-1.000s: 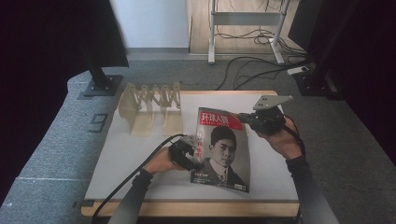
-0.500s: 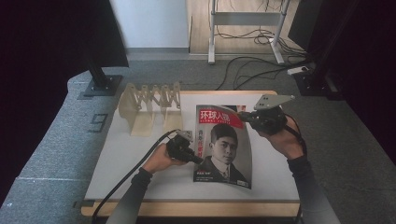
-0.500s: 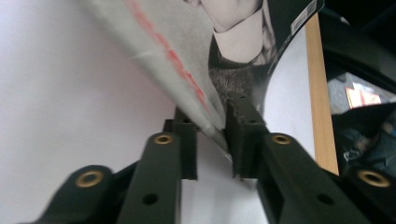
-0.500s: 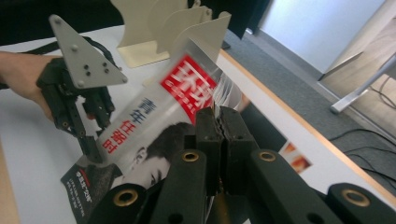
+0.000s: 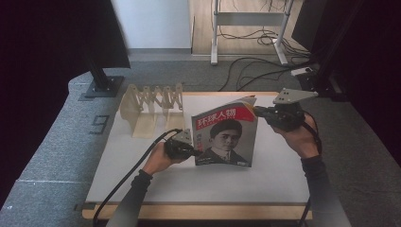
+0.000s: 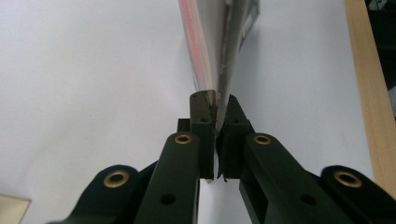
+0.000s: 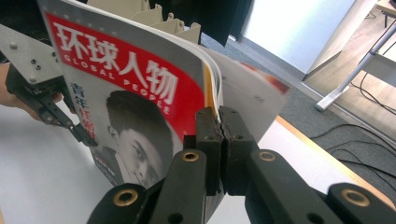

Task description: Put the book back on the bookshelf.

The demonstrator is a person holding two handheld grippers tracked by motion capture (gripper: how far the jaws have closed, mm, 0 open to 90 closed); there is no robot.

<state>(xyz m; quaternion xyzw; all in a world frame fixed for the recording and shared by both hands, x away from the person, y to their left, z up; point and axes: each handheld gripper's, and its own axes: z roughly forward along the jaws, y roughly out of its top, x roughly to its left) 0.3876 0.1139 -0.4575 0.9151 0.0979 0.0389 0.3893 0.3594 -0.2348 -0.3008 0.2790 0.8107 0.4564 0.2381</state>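
While magazine [image 5: 226, 137] stands upright on table [image 5: 142, 179] (cover bowed), left gripper [image 5: 193, 152] and right gripper [image 5: 257, 111] clamp its edges.

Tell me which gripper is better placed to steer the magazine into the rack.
Probably the left gripper: it clamps the magazine low on the edge facing the rack, the nearer side. The right gripper pinches the top corner on the far side, steadying it upright.
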